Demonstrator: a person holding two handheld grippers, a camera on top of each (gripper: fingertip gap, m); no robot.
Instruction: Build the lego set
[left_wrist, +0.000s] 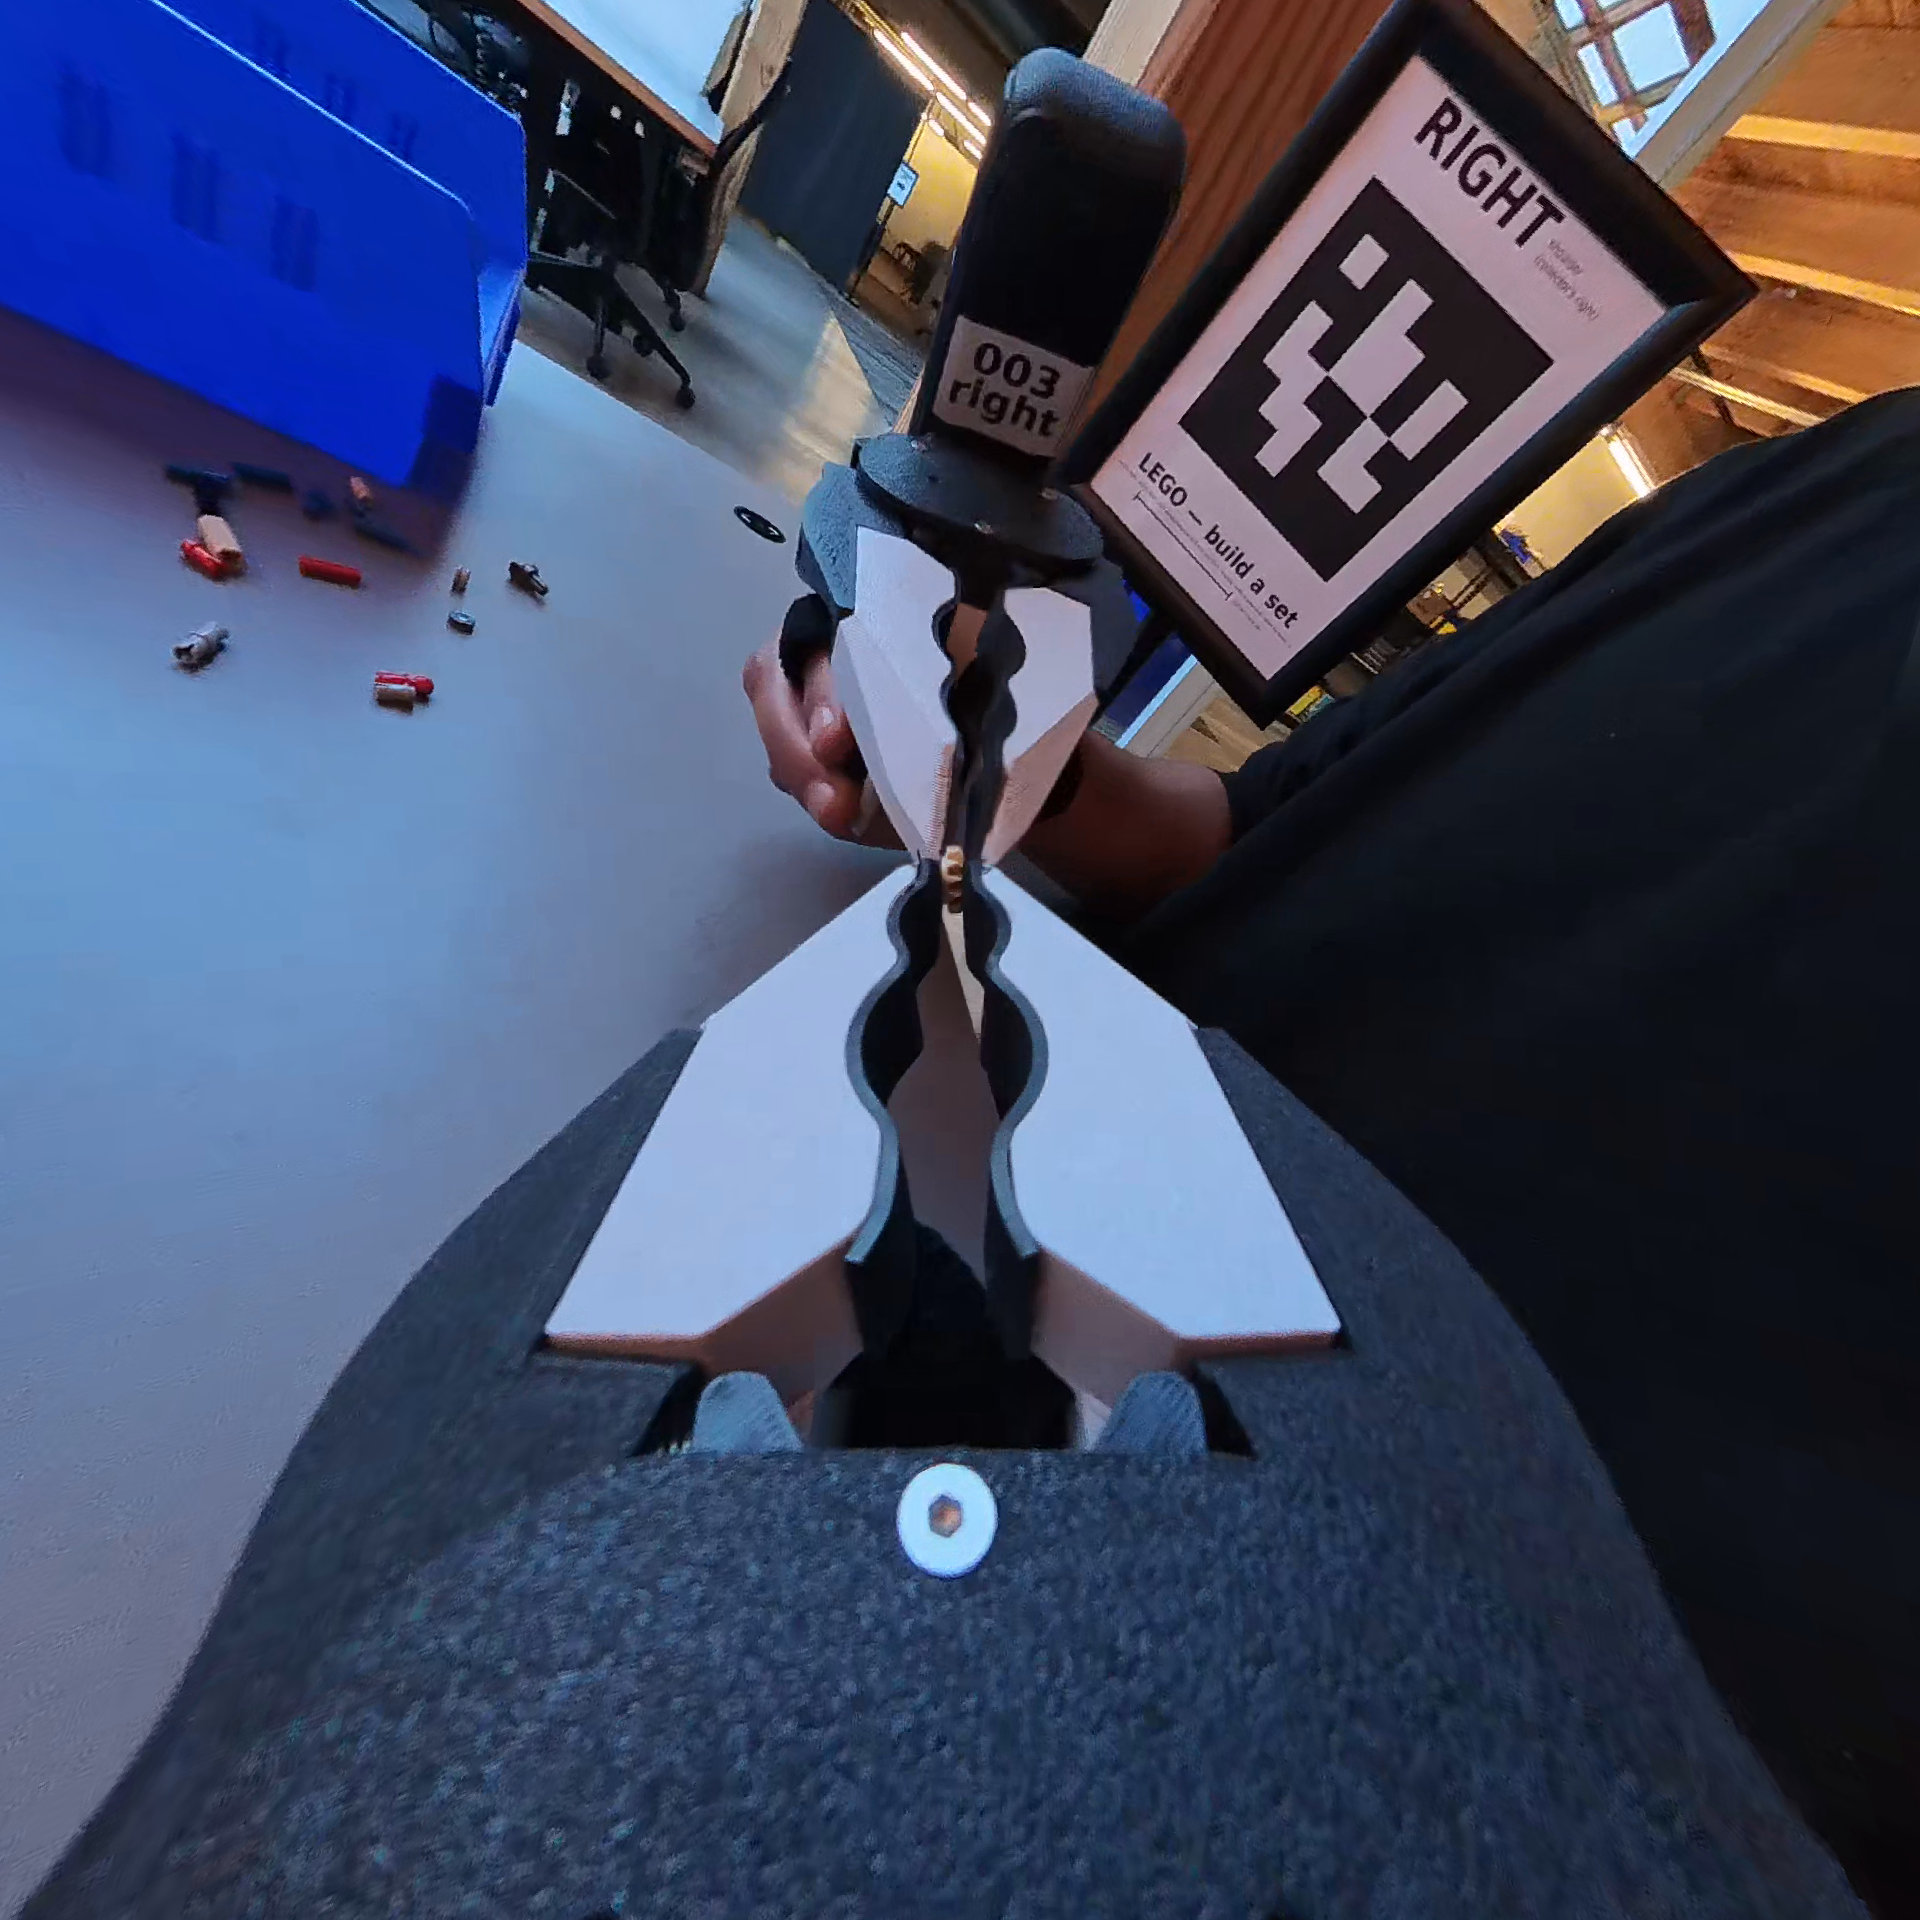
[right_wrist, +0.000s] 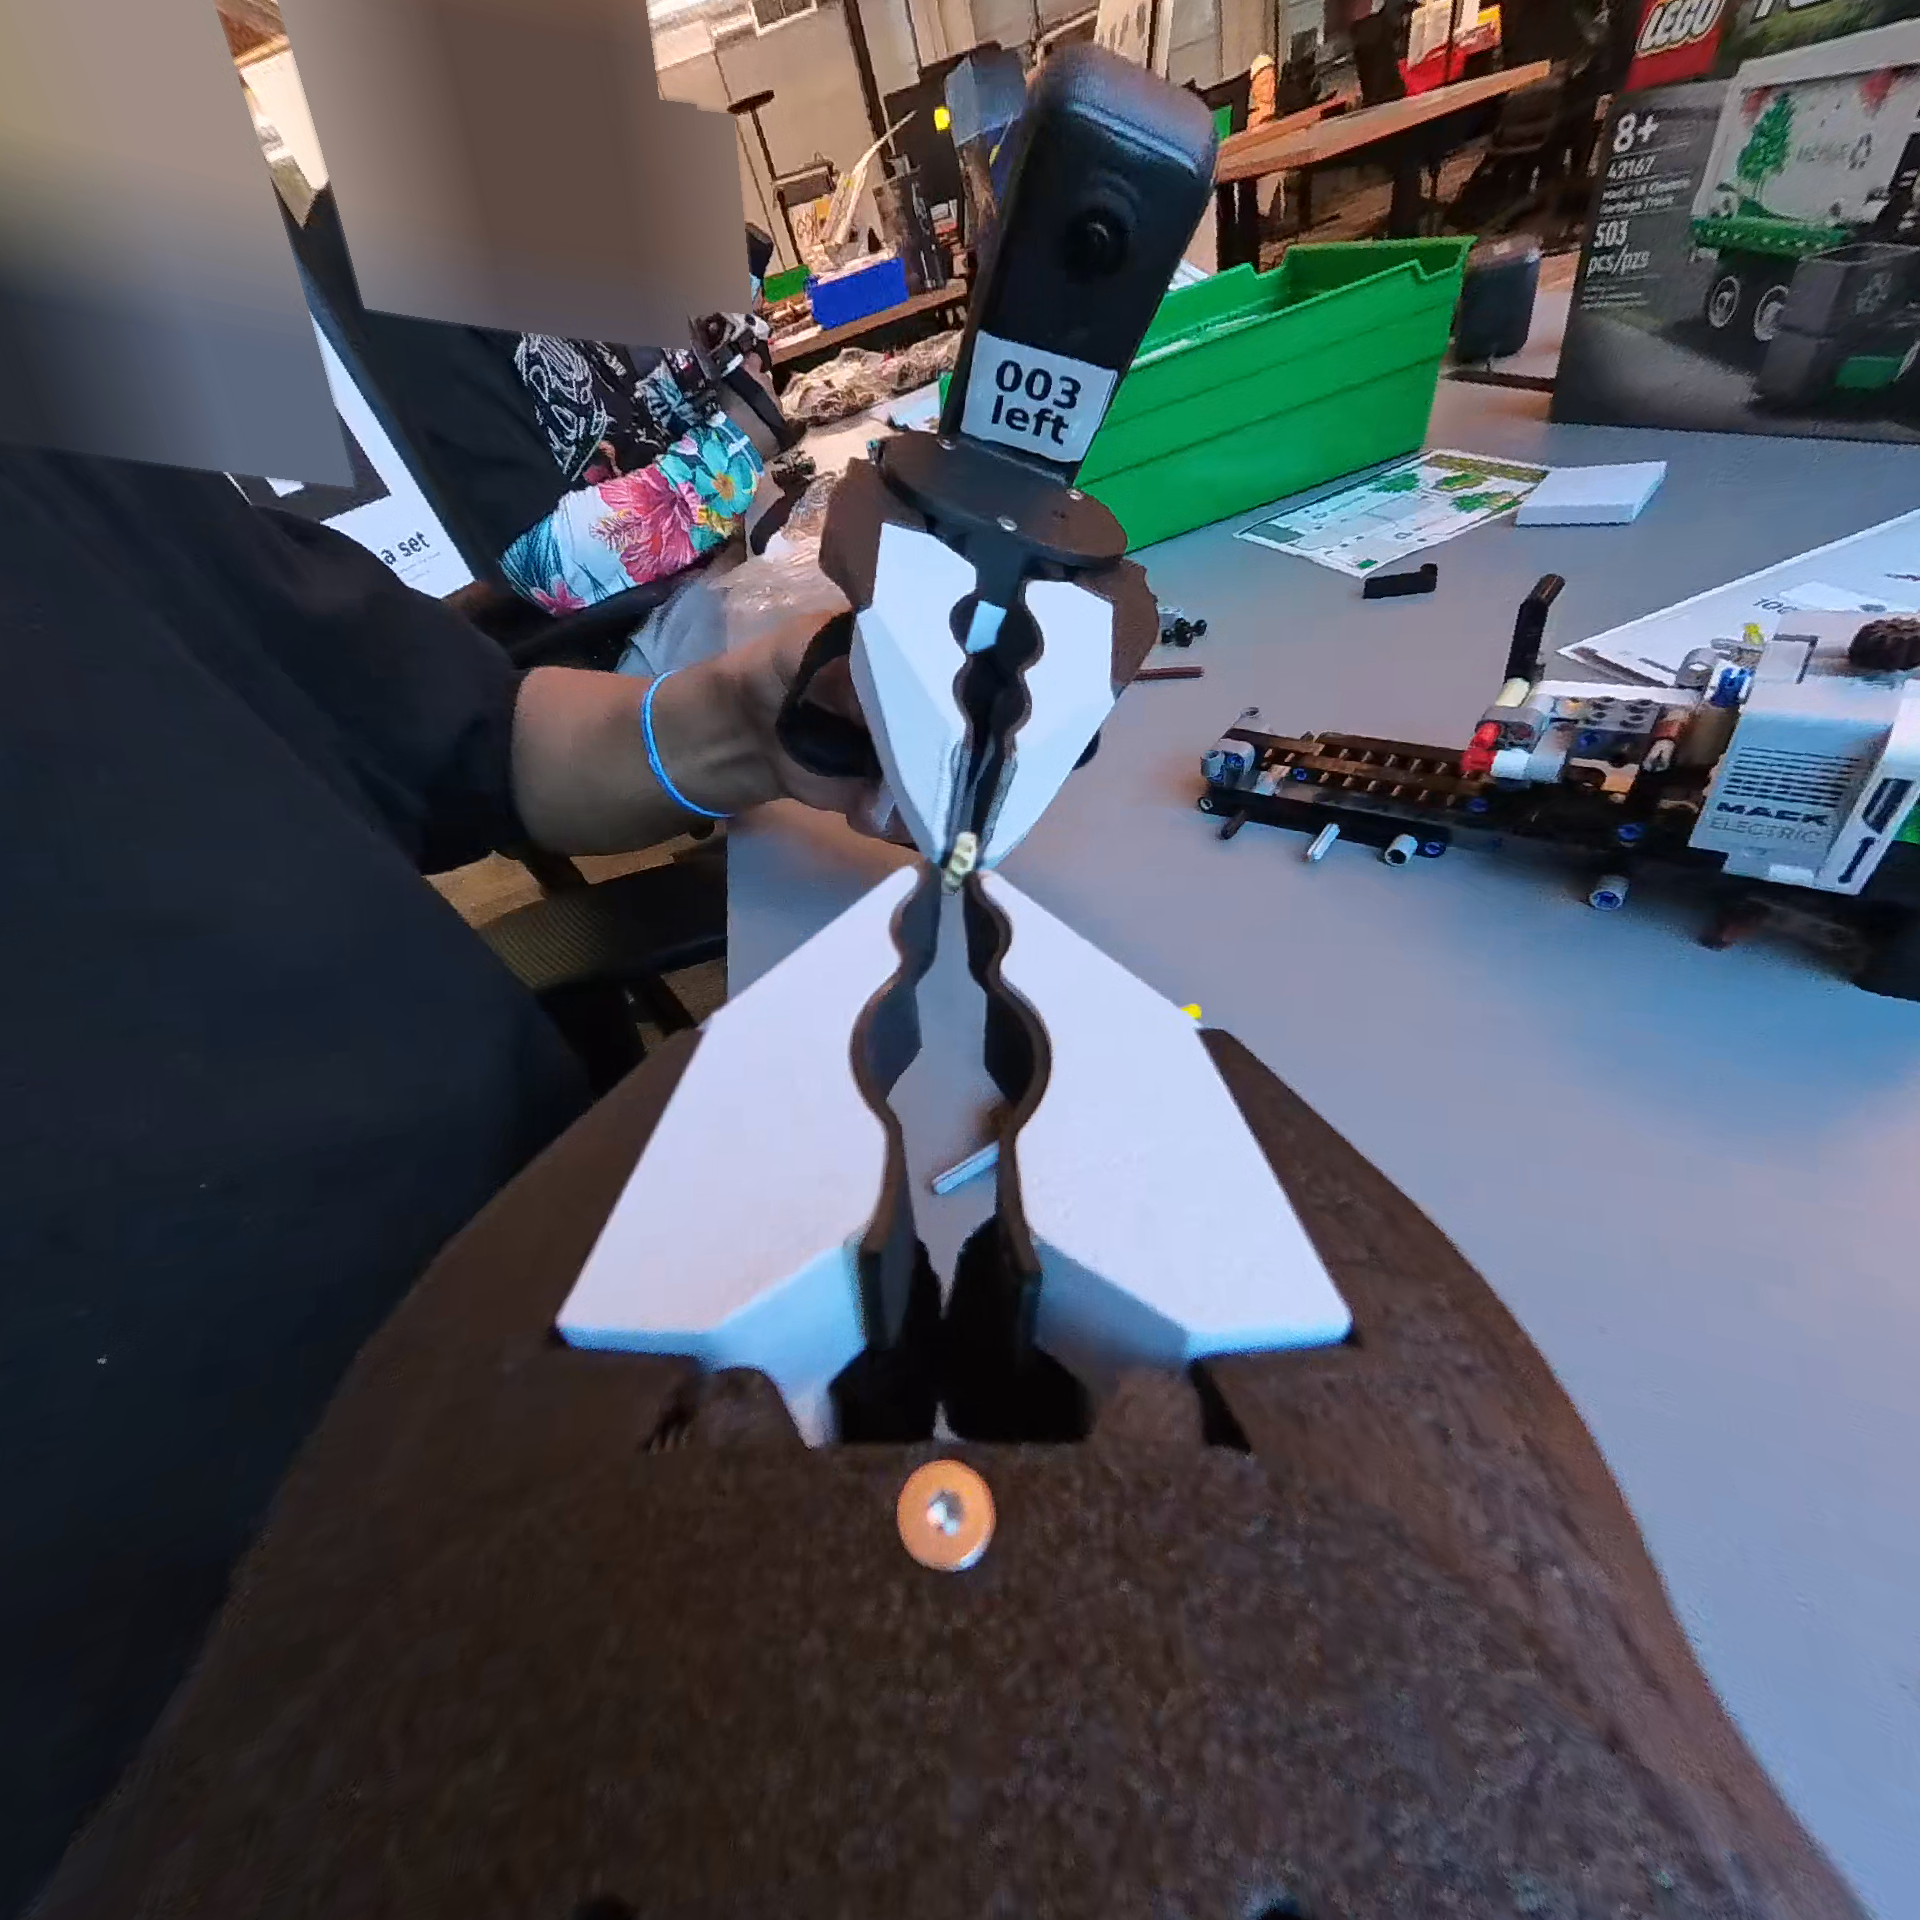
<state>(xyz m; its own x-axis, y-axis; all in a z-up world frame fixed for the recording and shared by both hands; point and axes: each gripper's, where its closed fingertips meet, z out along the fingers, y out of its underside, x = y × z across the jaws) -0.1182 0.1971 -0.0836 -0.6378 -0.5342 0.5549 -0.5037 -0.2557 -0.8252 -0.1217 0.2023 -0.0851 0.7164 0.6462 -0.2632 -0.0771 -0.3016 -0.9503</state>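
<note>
My left gripper (left_wrist: 945, 881) and my right gripper (left_wrist: 962, 840) meet tip to tip above the grey table (left_wrist: 312, 987). A small tan gear-like piece (left_wrist: 952, 868) sits pinched where the tips meet. Both pairs of jaws are nearly closed on it. In the right wrist view my right gripper (right_wrist: 951, 885) faces the left gripper (right_wrist: 966, 837) with the tan piece (right_wrist: 961, 858) between them. The partly built truck (right_wrist: 1558, 769), with a white cab and a long black chassis, stands on the table to the right.
A blue bin (left_wrist: 260, 229) and loose red, tan and dark pieces (left_wrist: 312, 571) lie at far left. A framed sign (left_wrist: 1382, 343) stands behind. A green bin (right_wrist: 1278, 384), the set's box (right_wrist: 1745, 208), instruction sheets (right_wrist: 1392, 509) and a grey axle (right_wrist: 964, 1169) are also on the table. Only a small space, under 4 cm, lies between the two pairs of fingers. From either gripper's tips it is about 20 centimetres to the partly built truck (right_wrist: 1558, 769).
</note>
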